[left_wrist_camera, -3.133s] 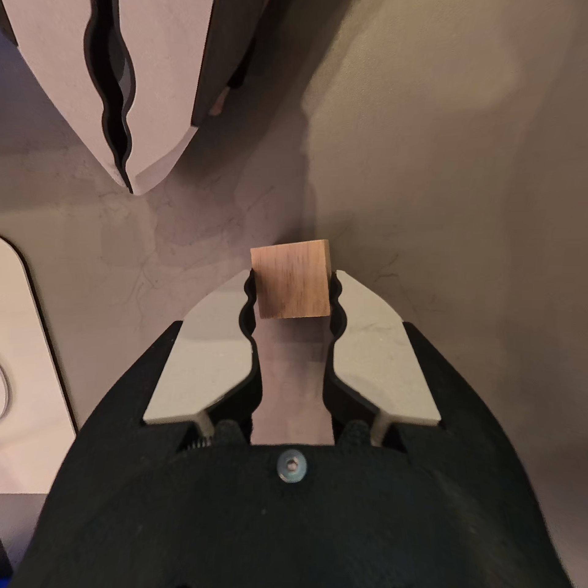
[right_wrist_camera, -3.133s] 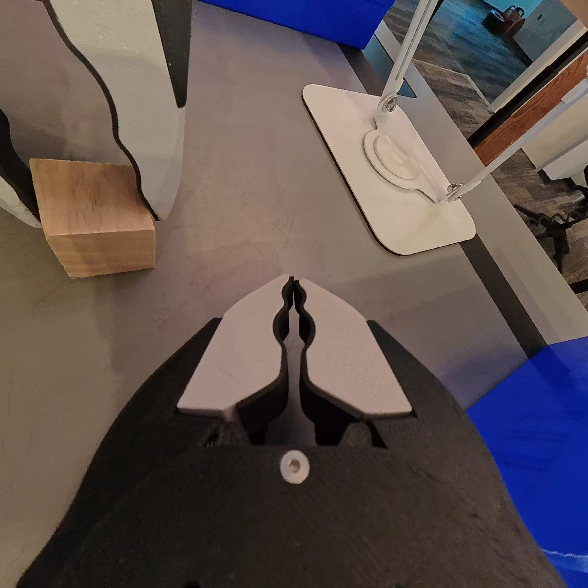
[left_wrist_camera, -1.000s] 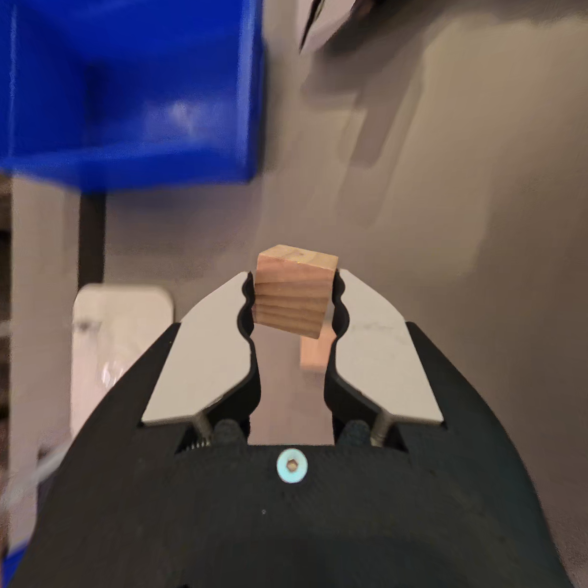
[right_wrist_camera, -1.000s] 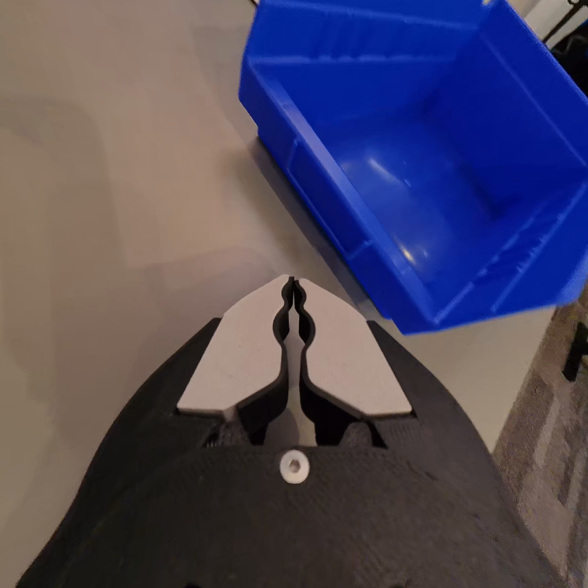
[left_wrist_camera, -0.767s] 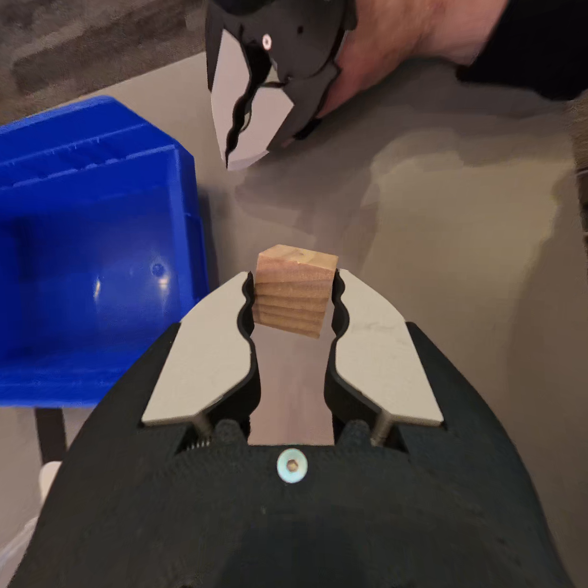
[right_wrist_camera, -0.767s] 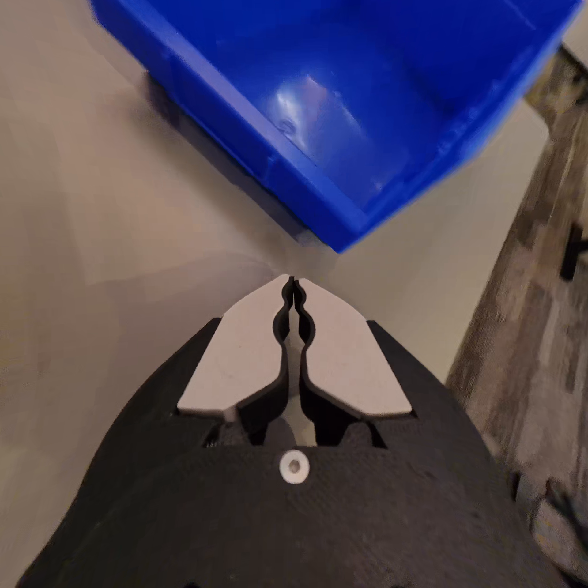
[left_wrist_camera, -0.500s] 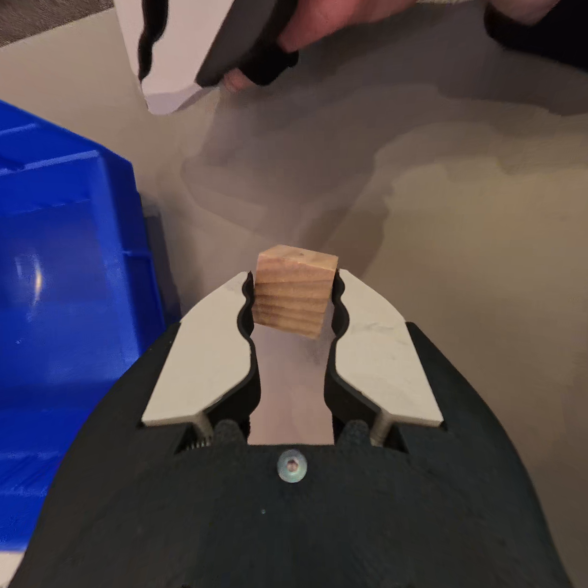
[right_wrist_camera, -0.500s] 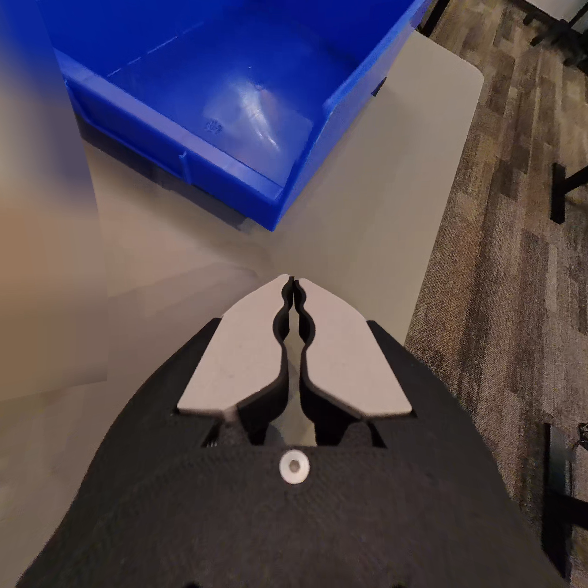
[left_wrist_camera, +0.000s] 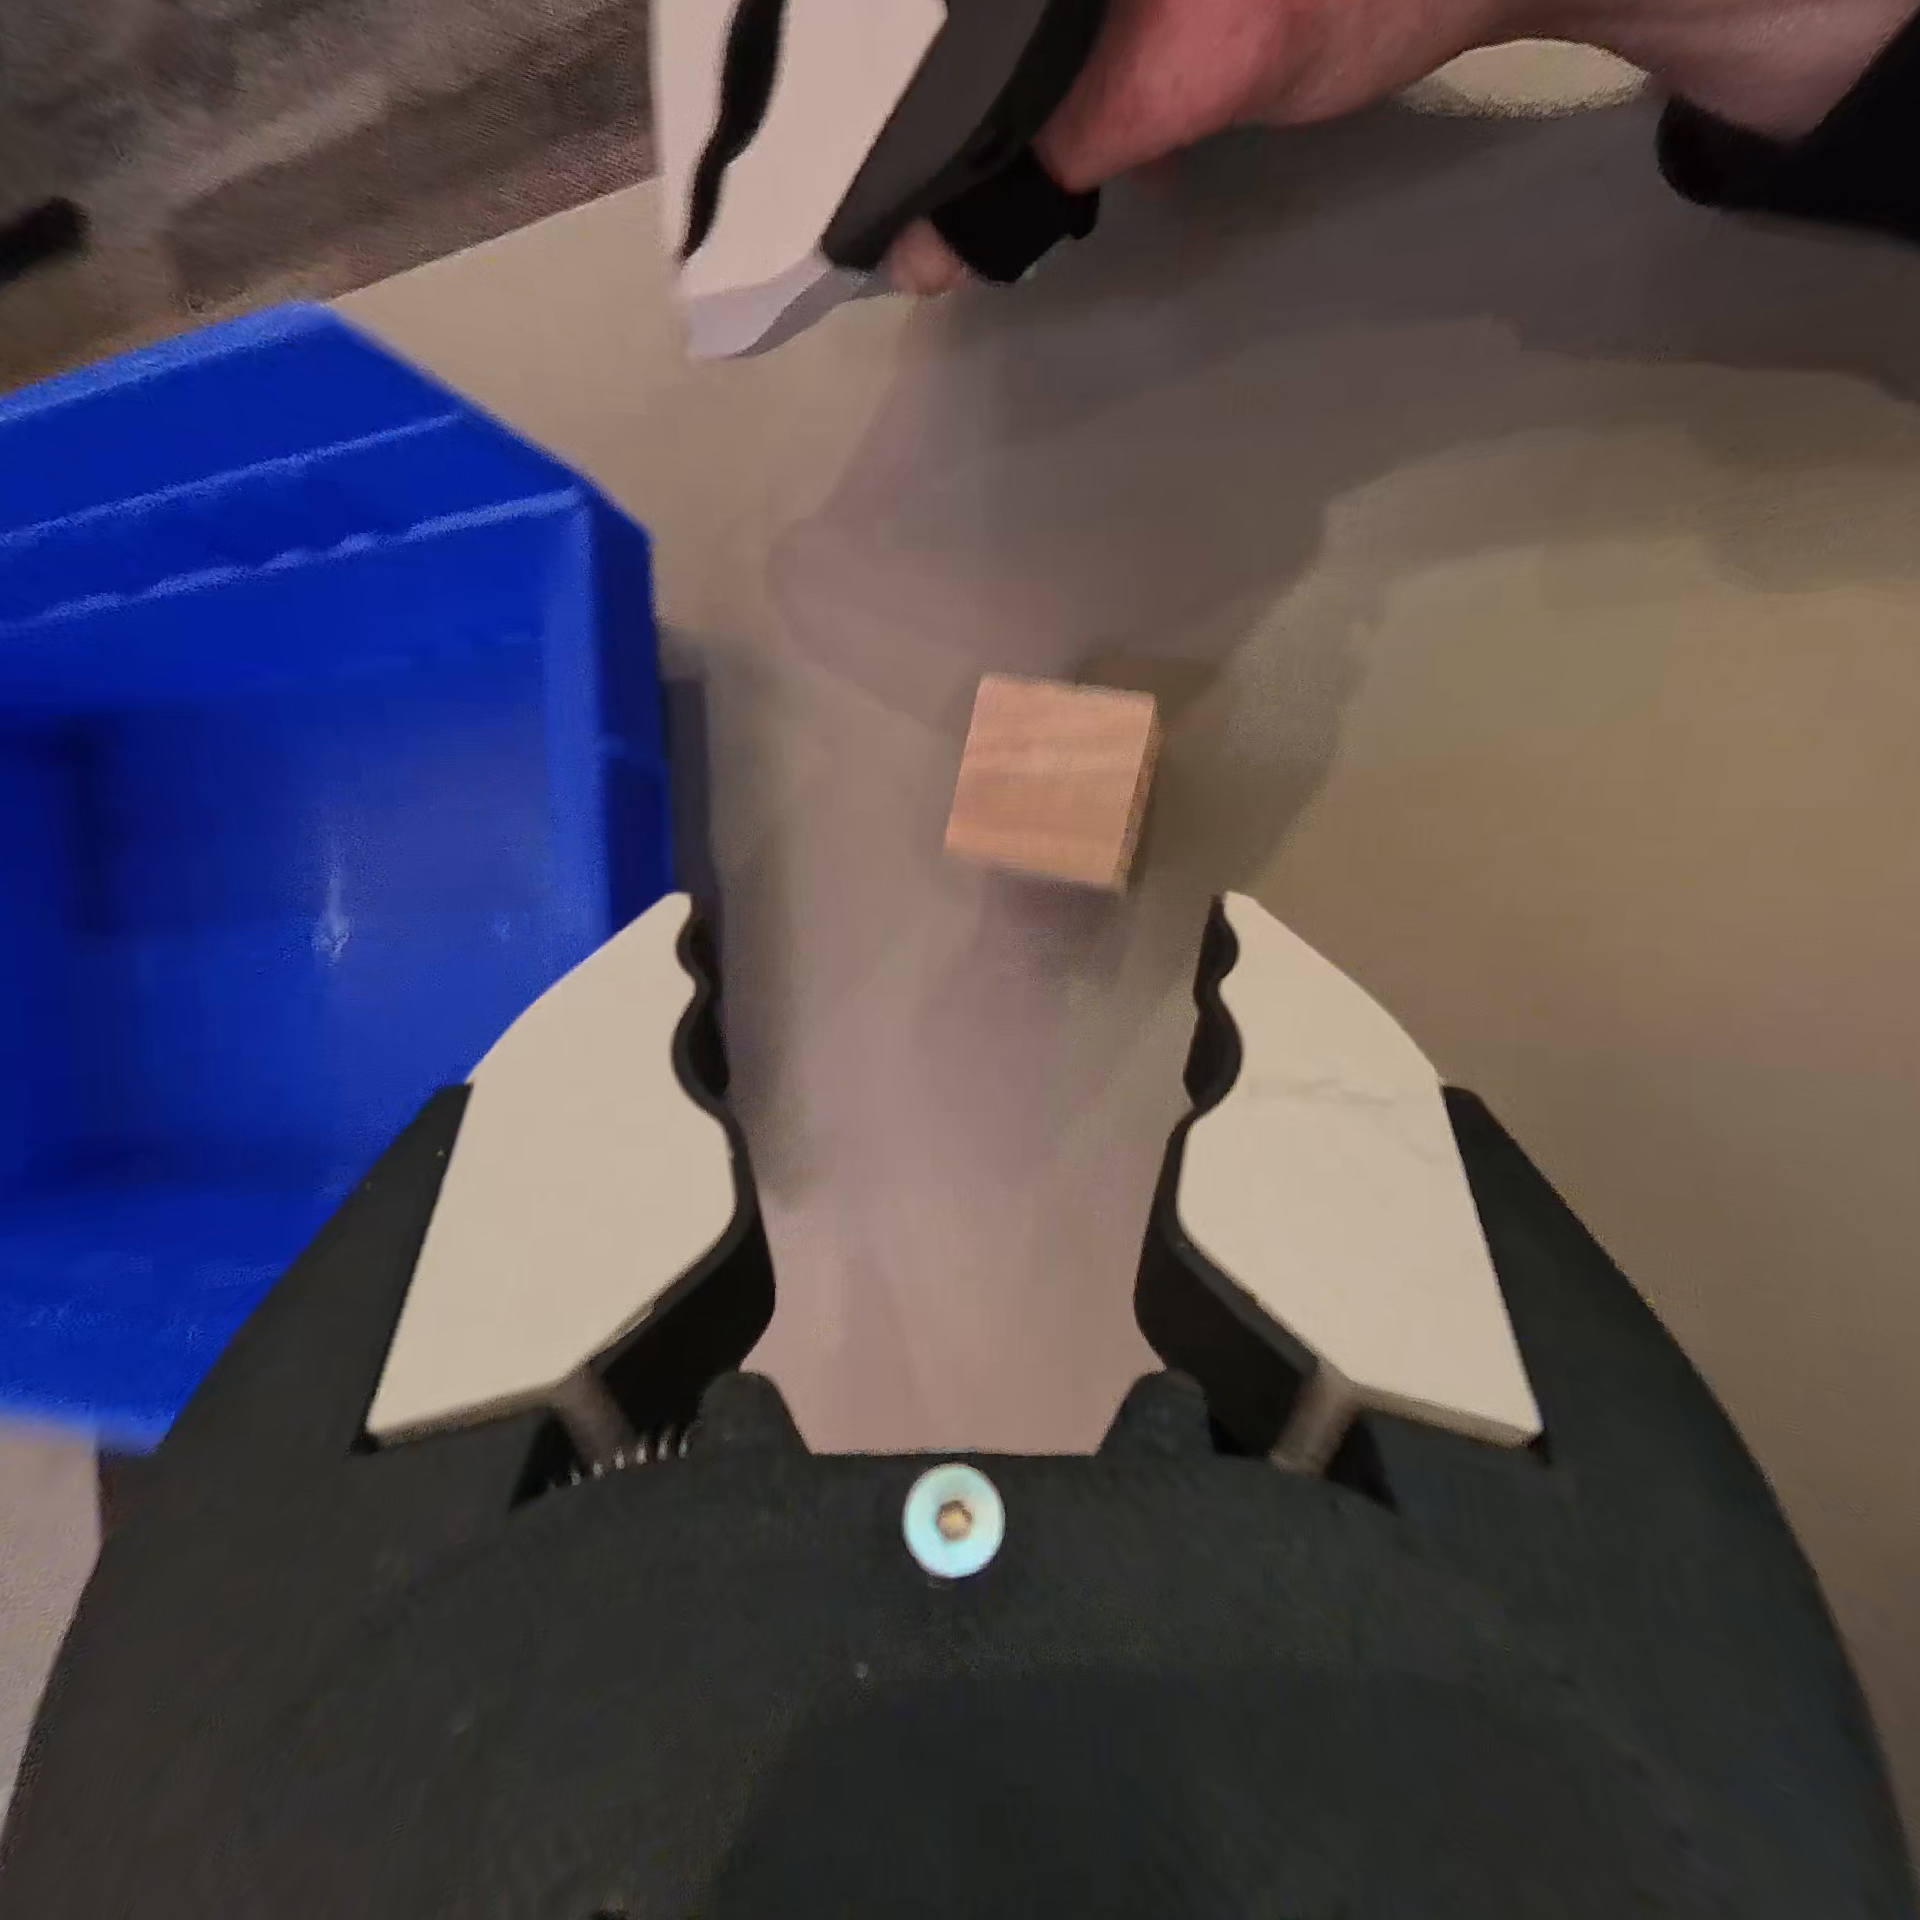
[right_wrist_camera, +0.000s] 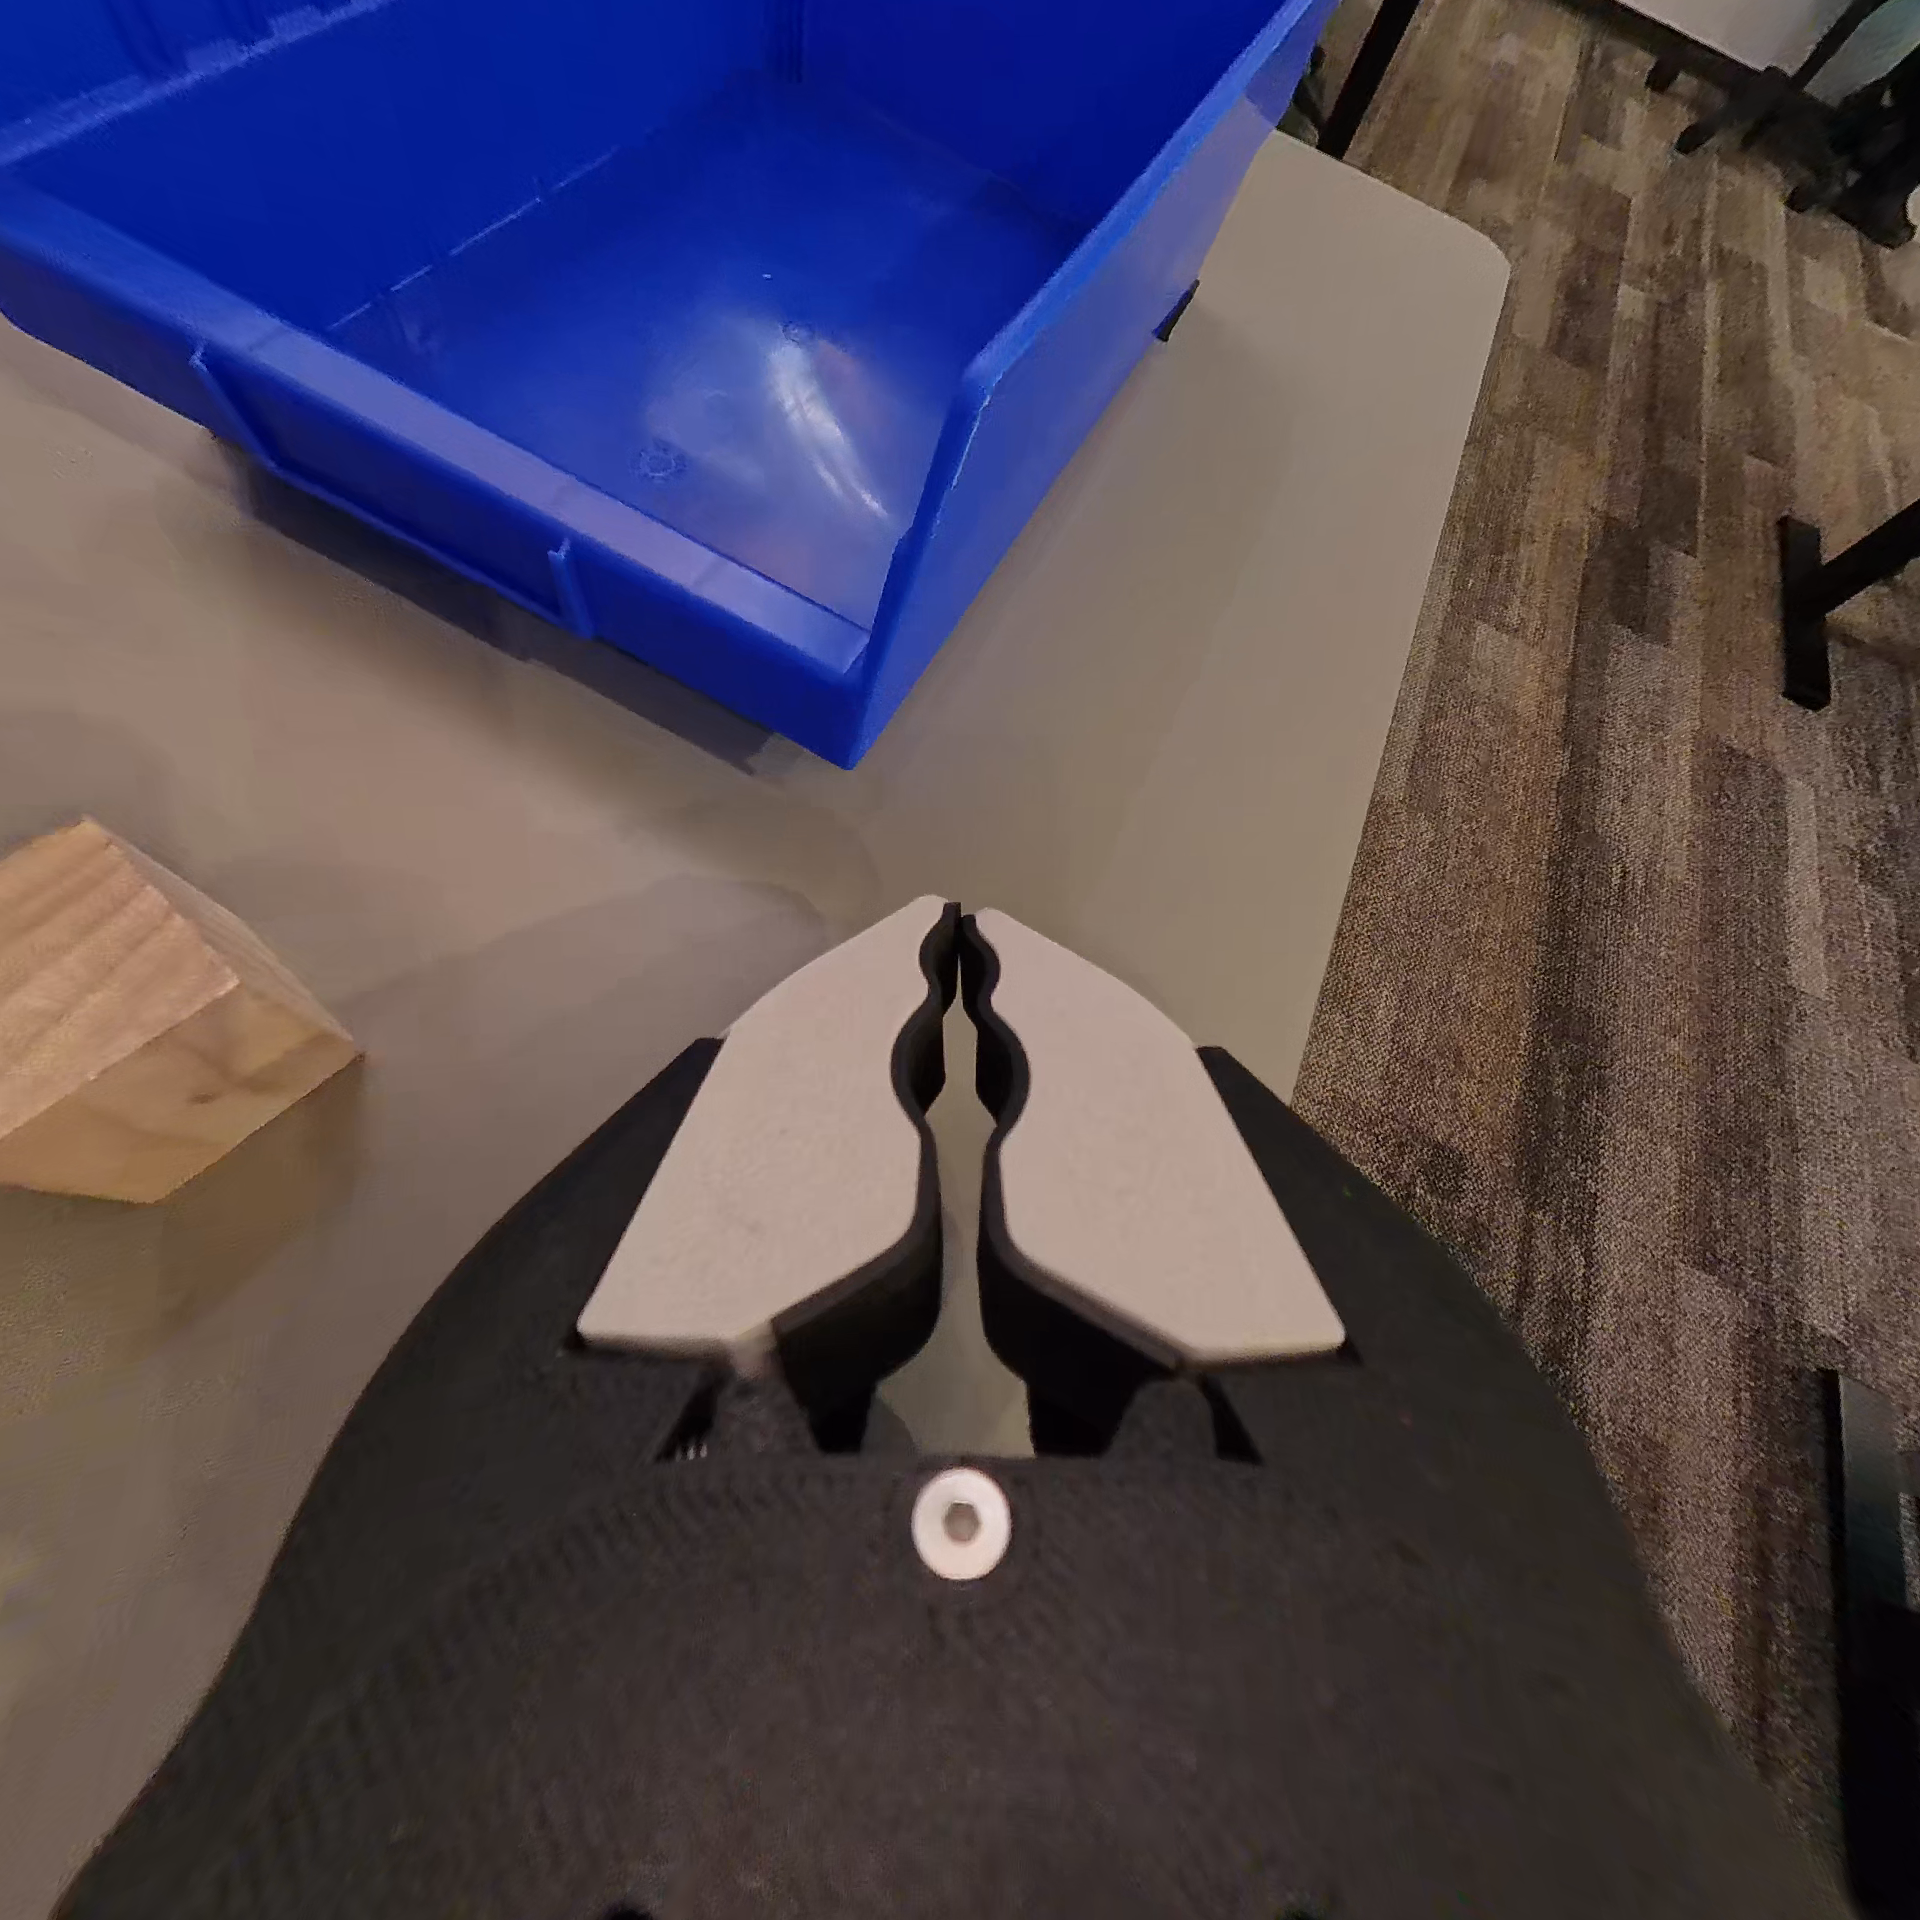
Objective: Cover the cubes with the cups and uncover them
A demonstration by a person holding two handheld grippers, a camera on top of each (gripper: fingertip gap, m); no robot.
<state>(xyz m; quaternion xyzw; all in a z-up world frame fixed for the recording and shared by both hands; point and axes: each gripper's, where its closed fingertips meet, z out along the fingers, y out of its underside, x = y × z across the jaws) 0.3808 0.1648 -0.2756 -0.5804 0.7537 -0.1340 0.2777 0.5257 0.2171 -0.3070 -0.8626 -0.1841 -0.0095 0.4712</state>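
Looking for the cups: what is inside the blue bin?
The bin looks empty: bare floor, no cups. Its far end lies out of frame, so that part is unseen.

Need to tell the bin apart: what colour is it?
Bright blue bin, clearest in the right wrist view.

No legible writing anywhere

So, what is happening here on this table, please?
A person holds a hand-held gripper in each hand. The left hand-held gripper is open, and the small light wooden cube sits on the grey table just beyond its fingertips. The right hand-held gripper is shut and empty, beside the open blue plastic bin. No cups are visible.
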